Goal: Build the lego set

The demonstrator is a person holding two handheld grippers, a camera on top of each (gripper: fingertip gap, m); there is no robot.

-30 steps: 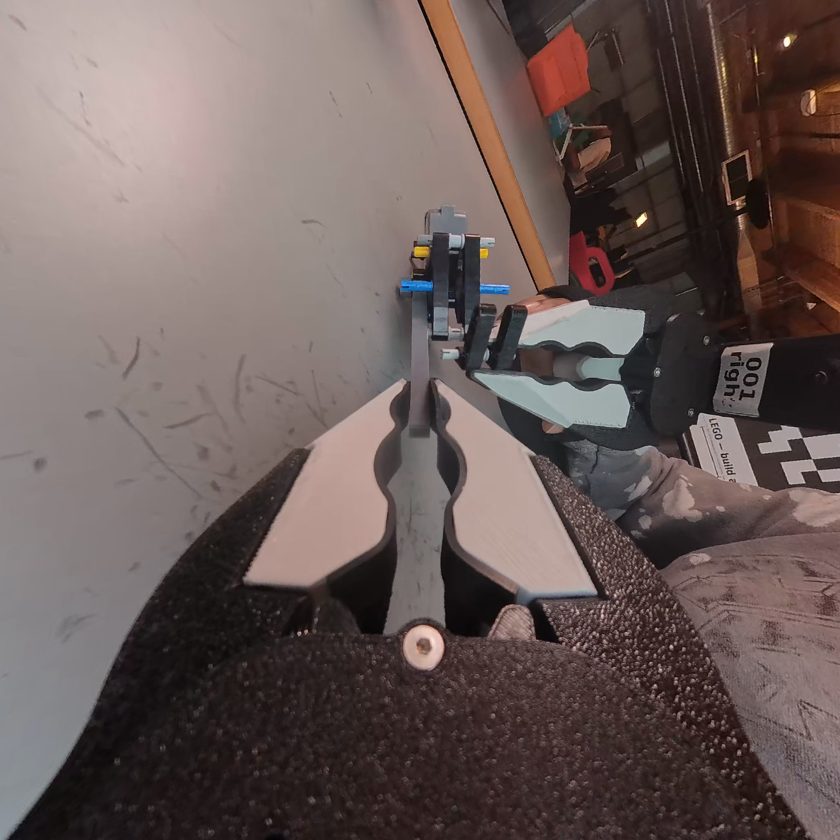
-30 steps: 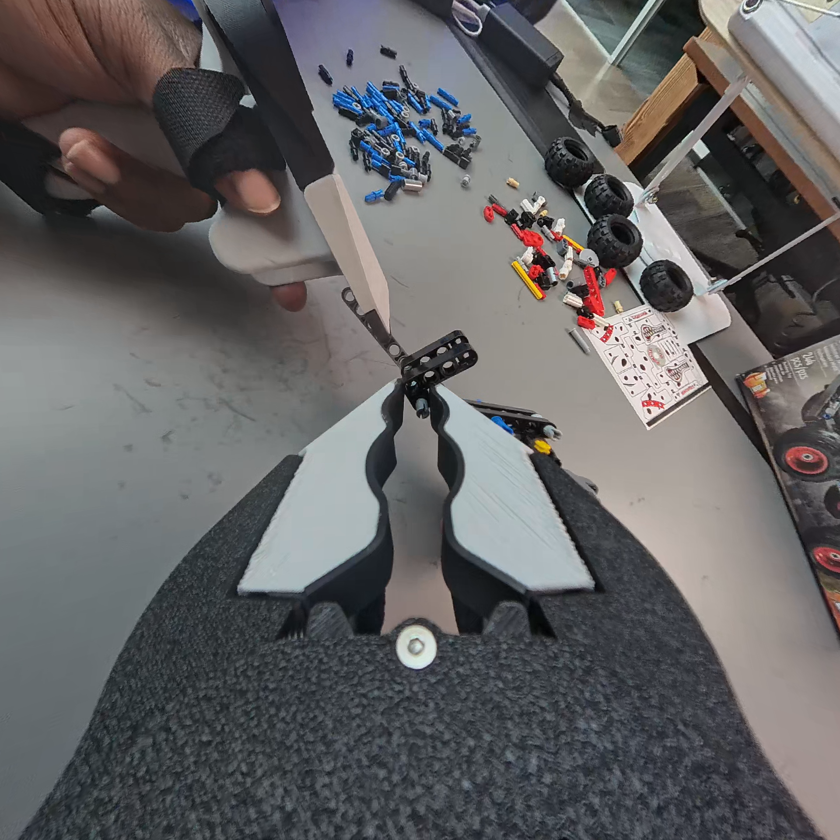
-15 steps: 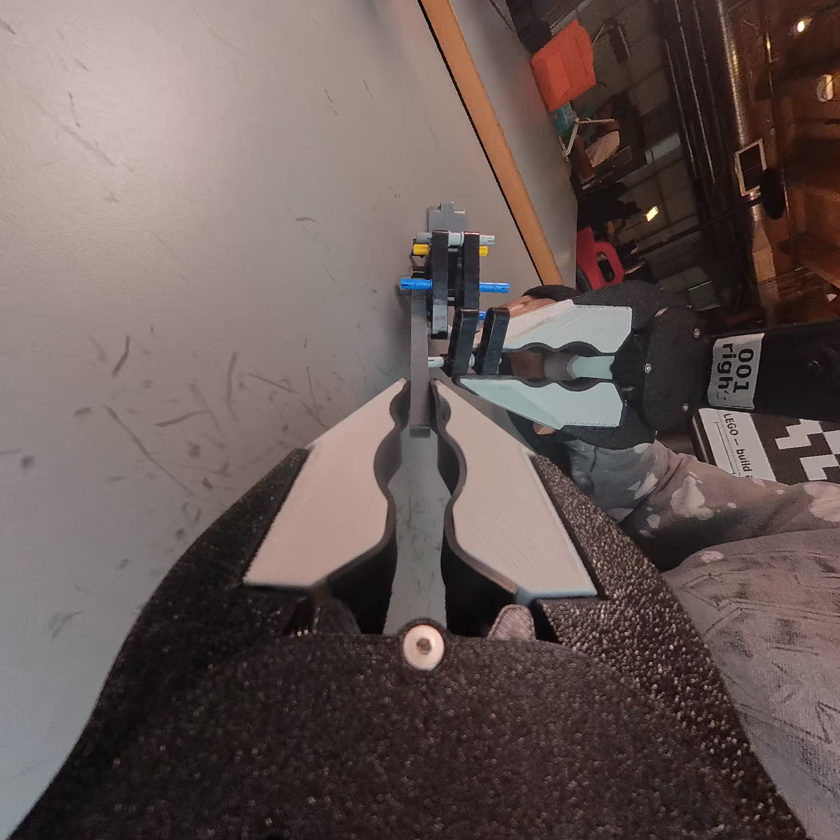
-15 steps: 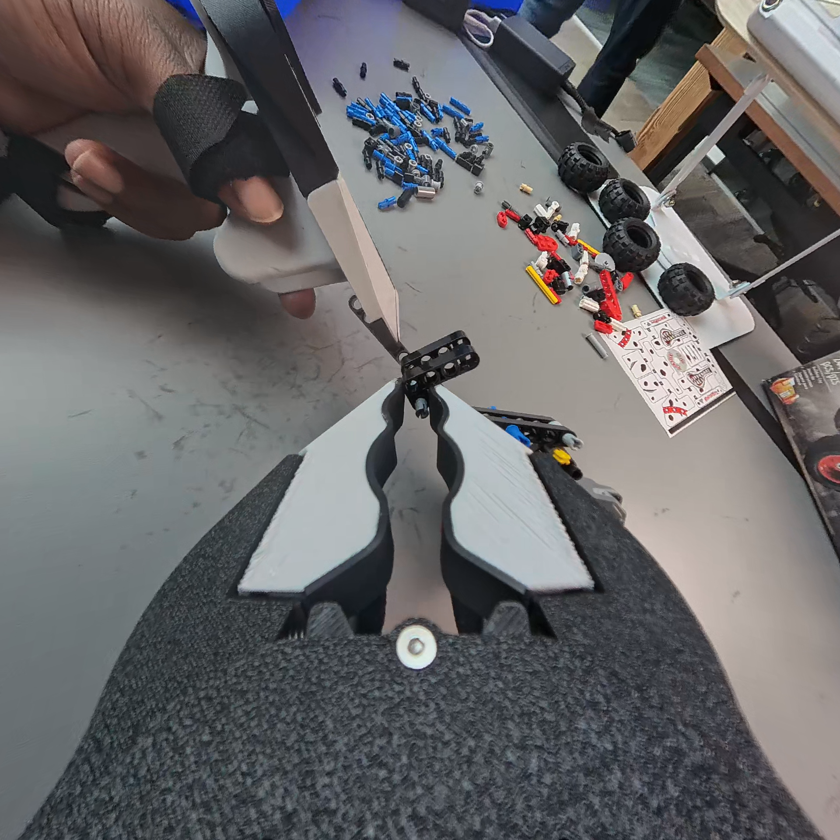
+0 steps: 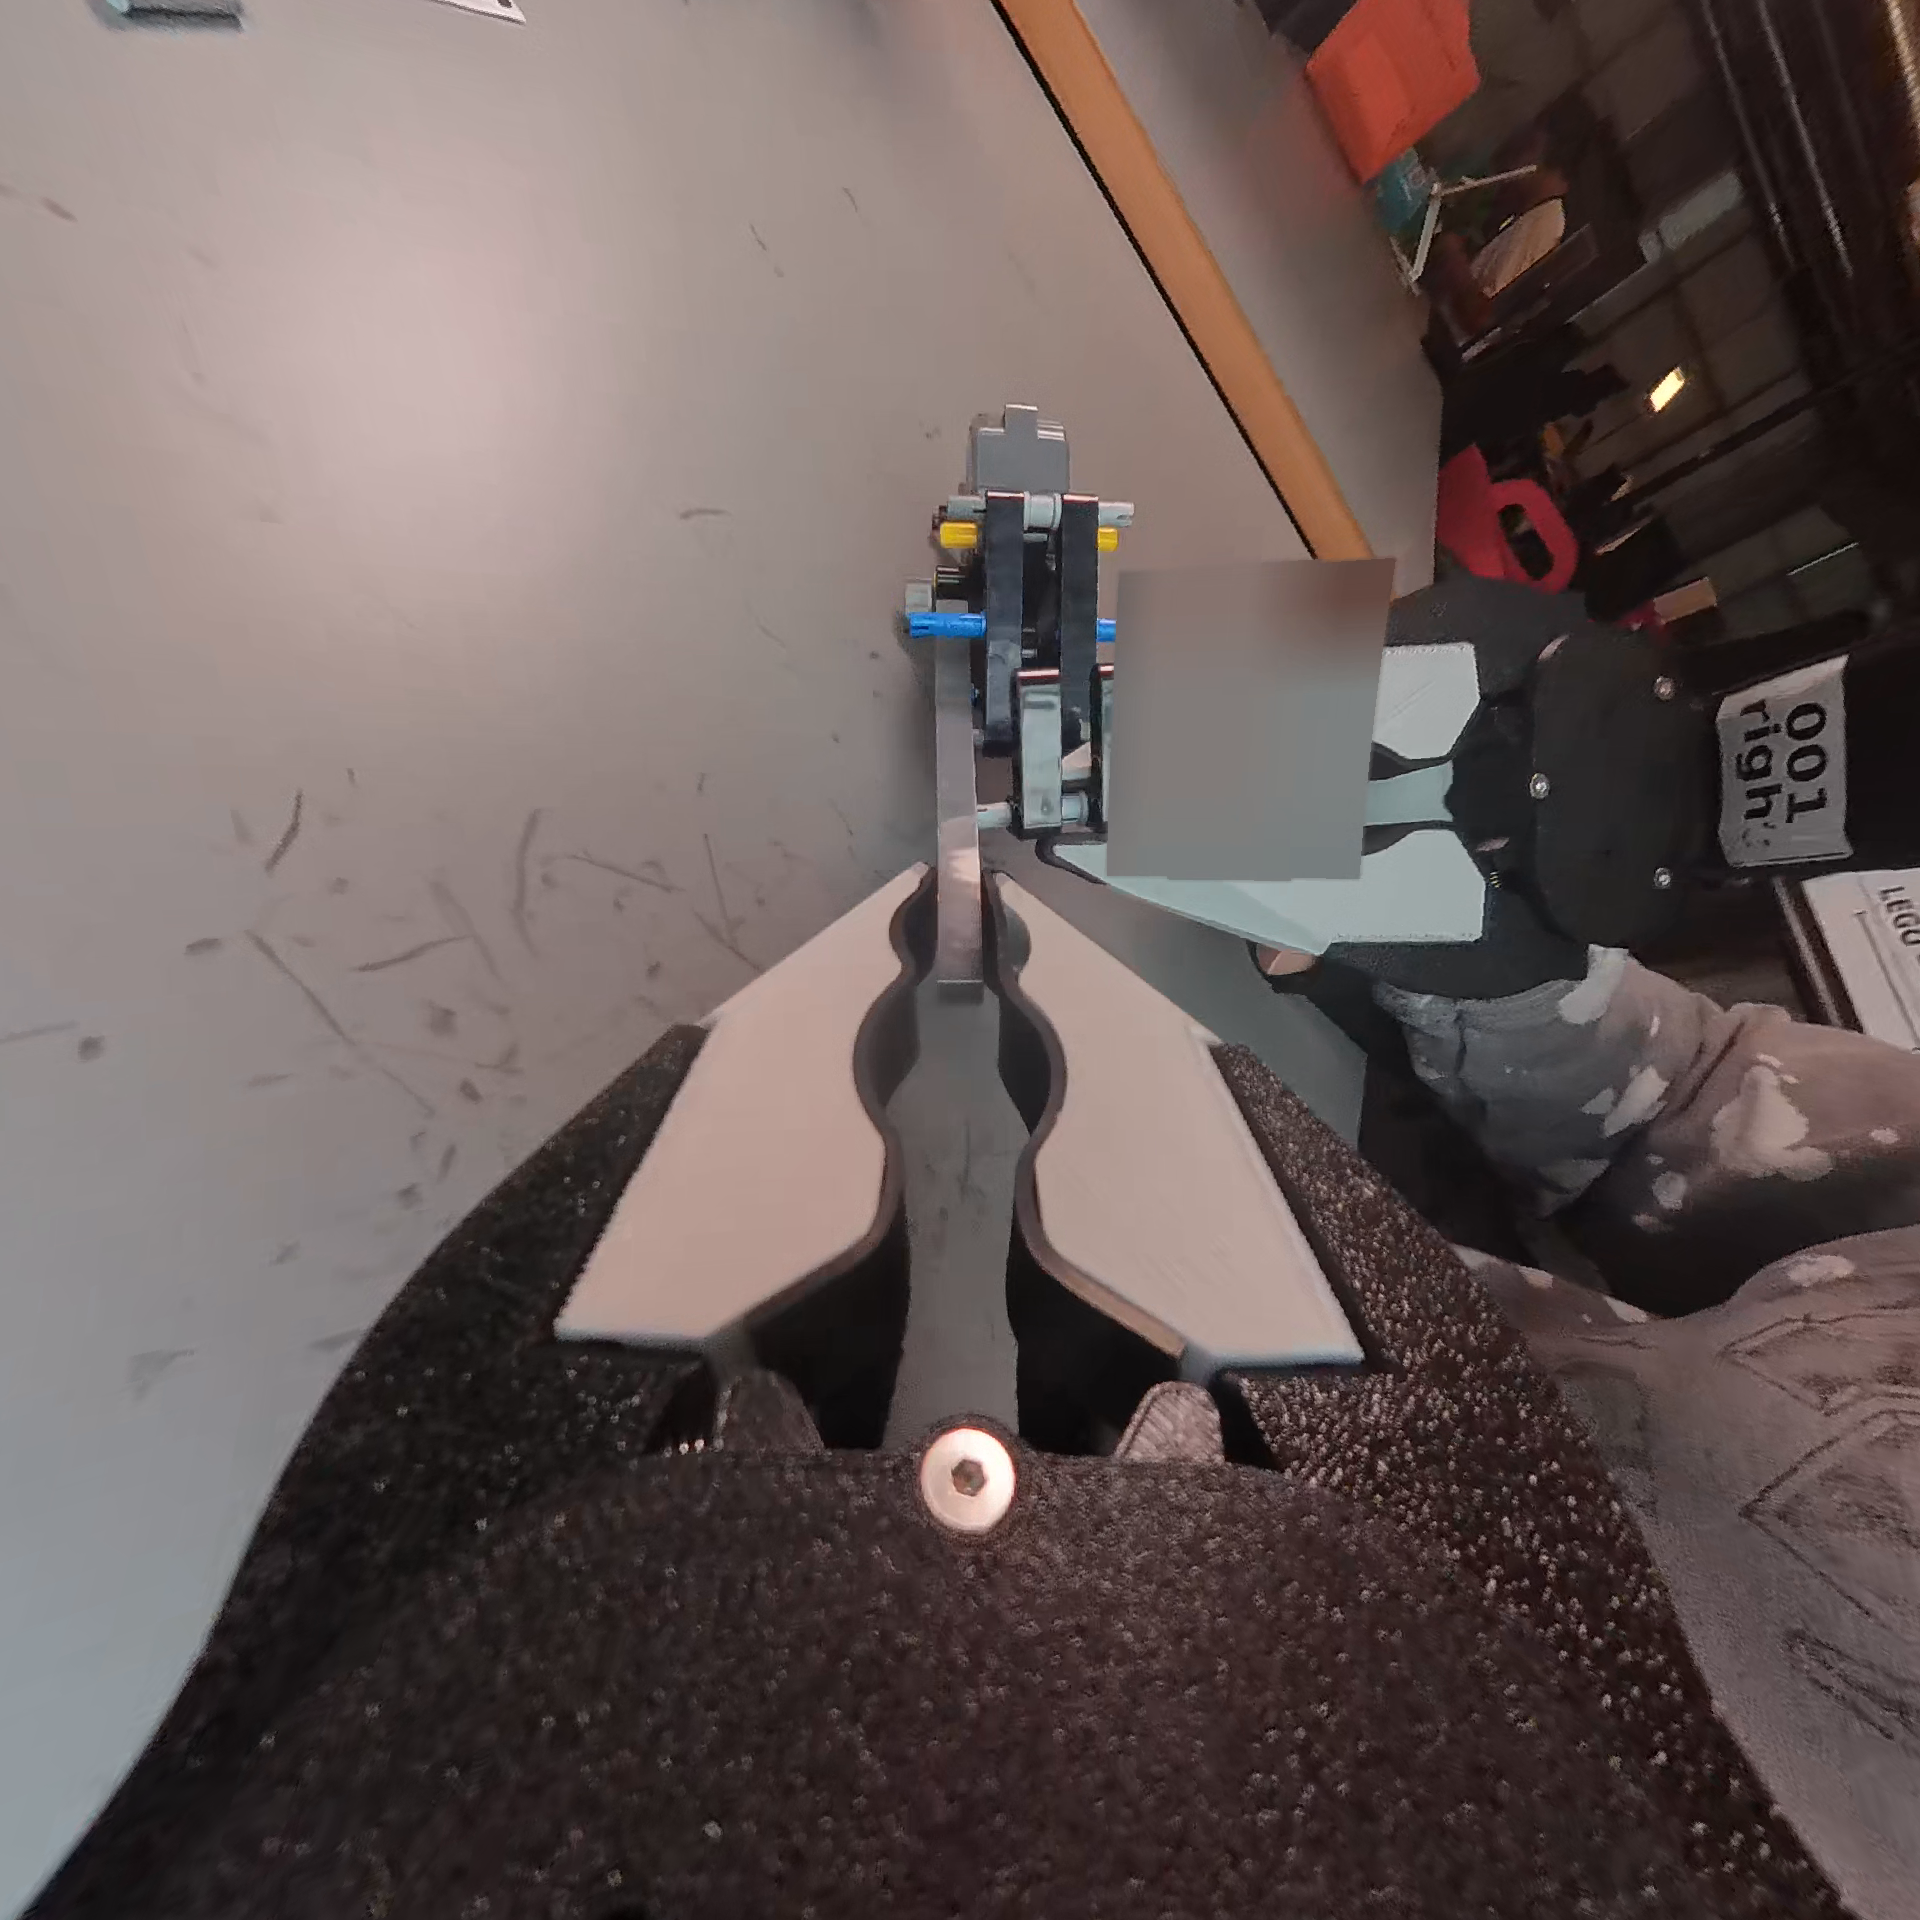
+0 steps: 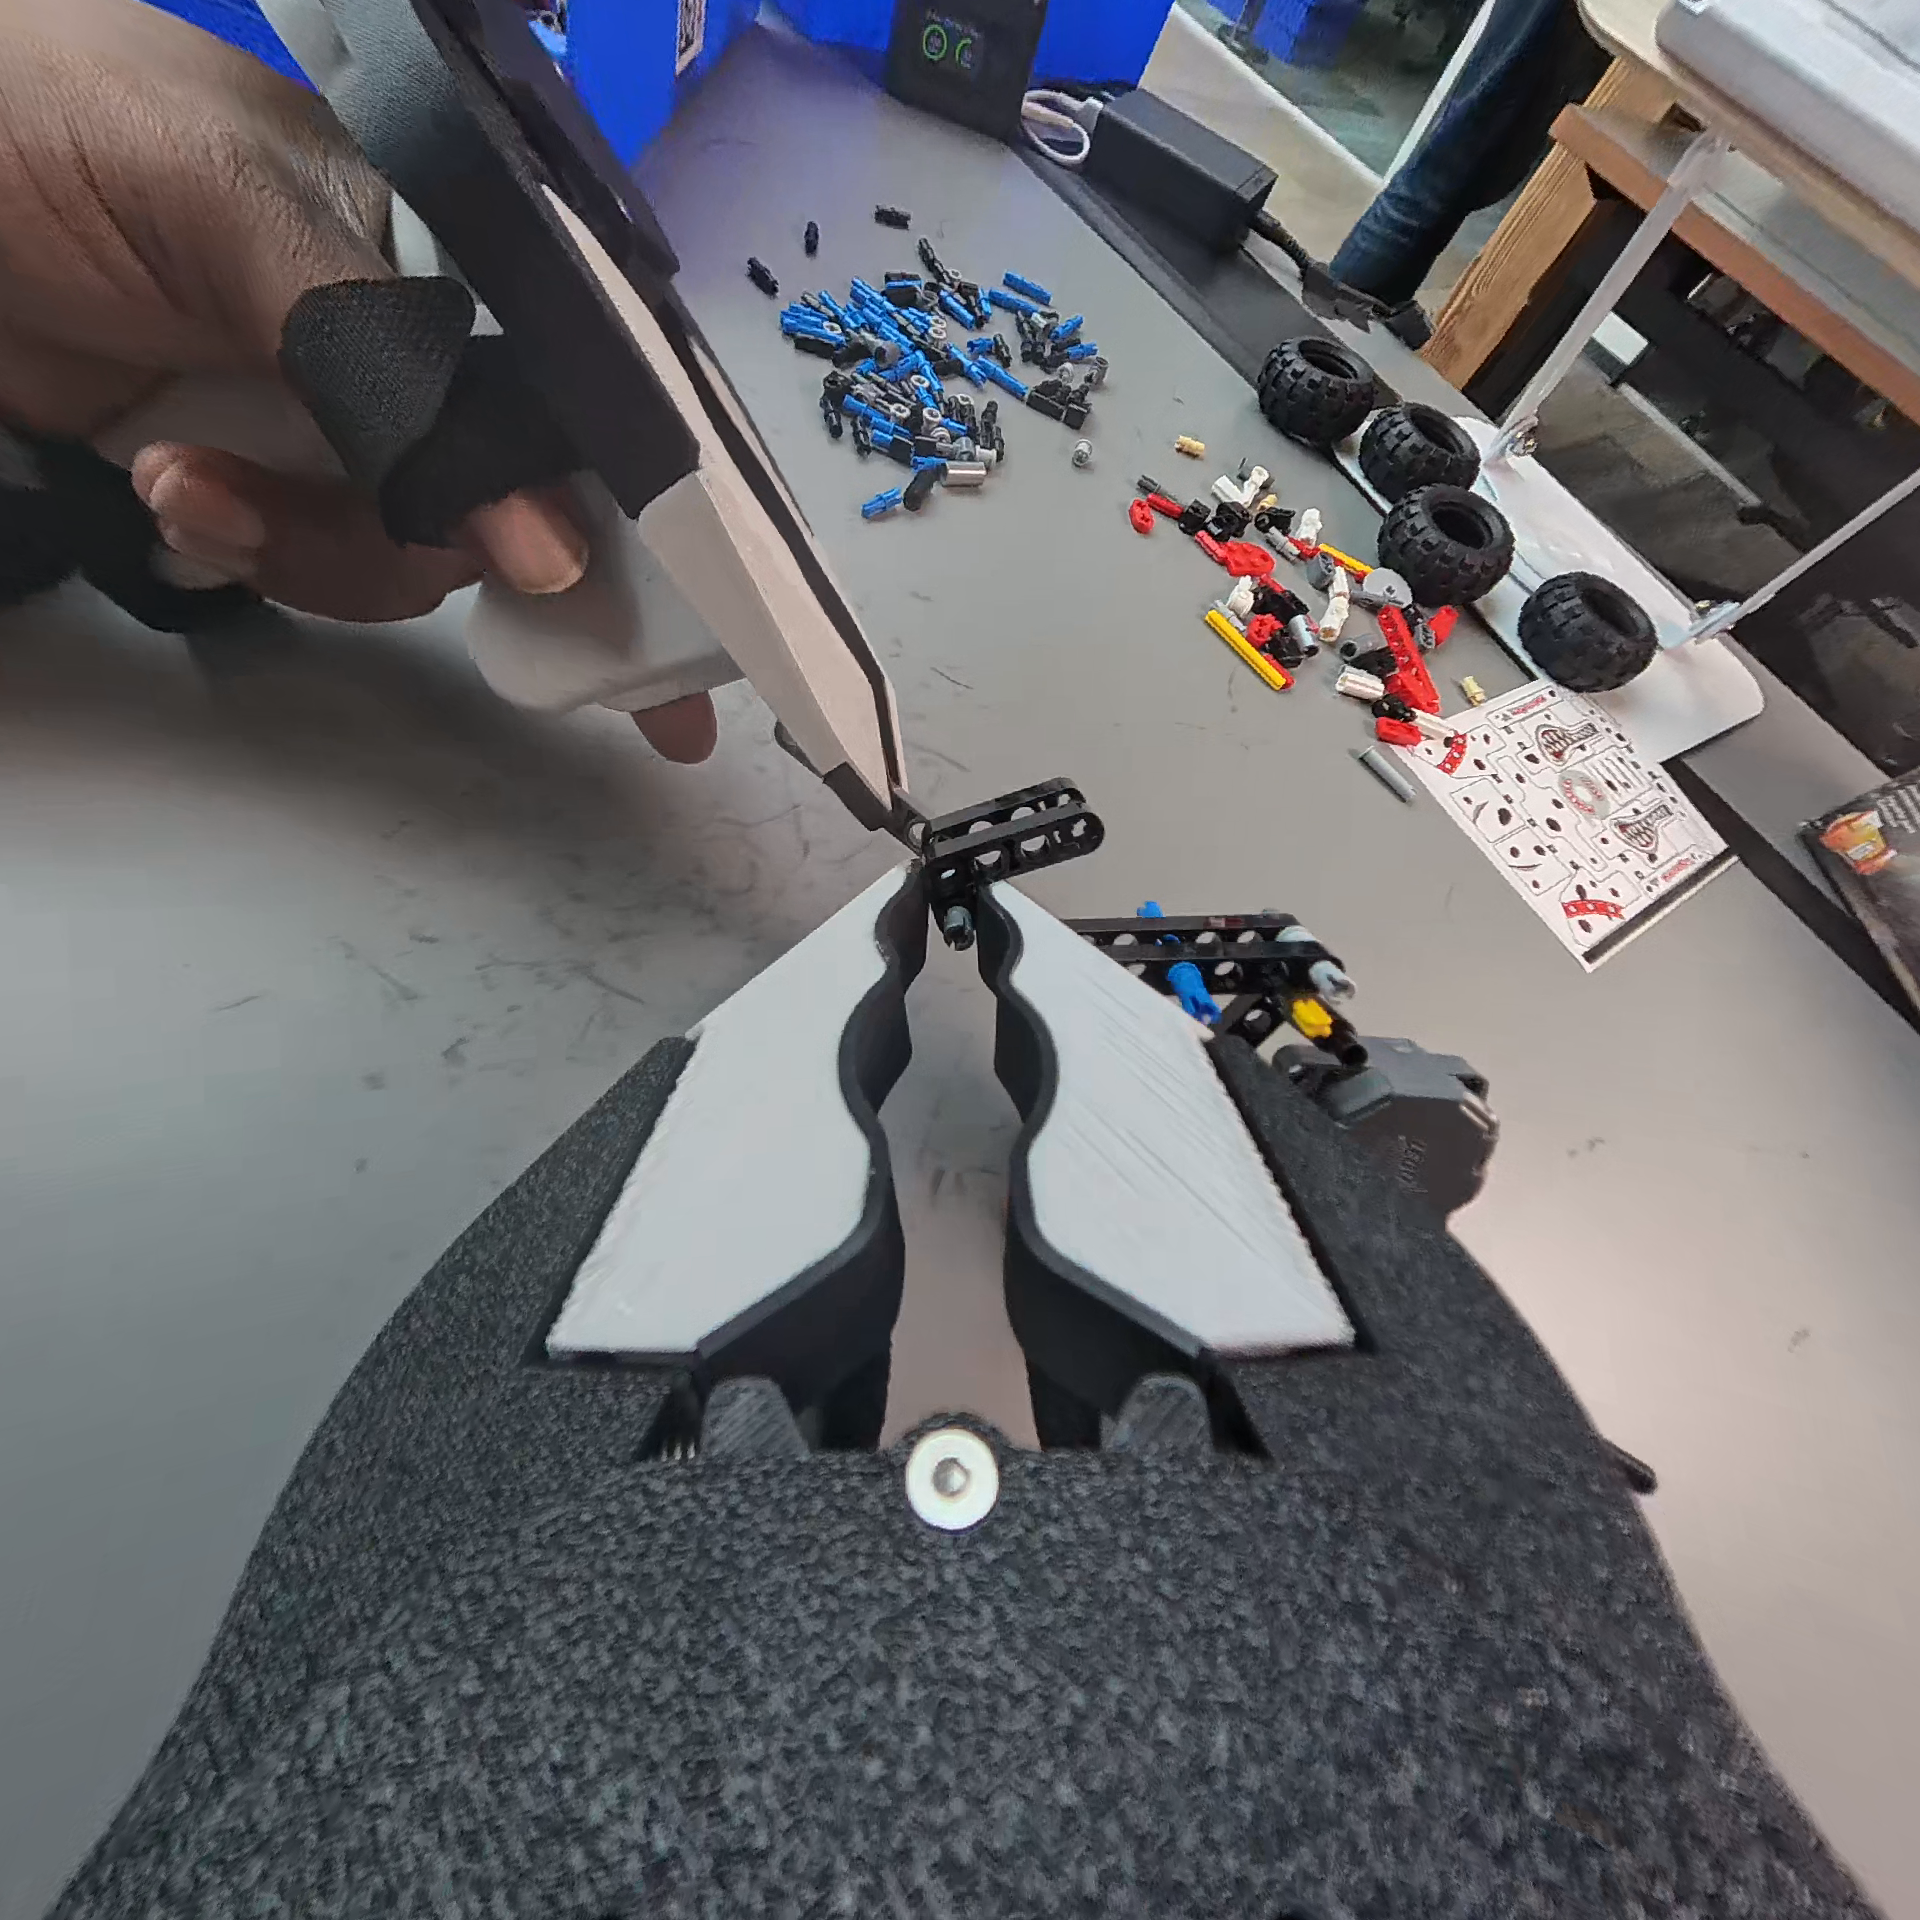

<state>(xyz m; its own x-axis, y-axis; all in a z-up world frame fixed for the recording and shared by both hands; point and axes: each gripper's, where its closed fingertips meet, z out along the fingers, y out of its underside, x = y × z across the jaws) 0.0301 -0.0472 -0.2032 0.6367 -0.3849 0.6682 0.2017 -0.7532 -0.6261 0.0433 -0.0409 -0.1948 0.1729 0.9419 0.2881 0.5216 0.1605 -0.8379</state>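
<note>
The grey table [image 6: 312, 935] lay bare to the left of the right gripper [image 6: 951, 894]; ahead, the way was shut by the left gripper [image 6: 873, 800] and the hand [image 6: 208, 343] holding it, their tips nearly touching over a short black beam [image 6: 1013, 831]; just right, the half-built assembly [image 6: 1247, 987] crowded the finger [image 6: 1153, 1143]; farther on, three obstacles stood — a heap of blue and black pins [image 6: 935, 364], a red and white scatter [image 6: 1320, 603] and four tyres [image 6: 1444, 540] (a sticker sheet [image 6: 1558, 810] beside them) — with open lanes between.
</note>
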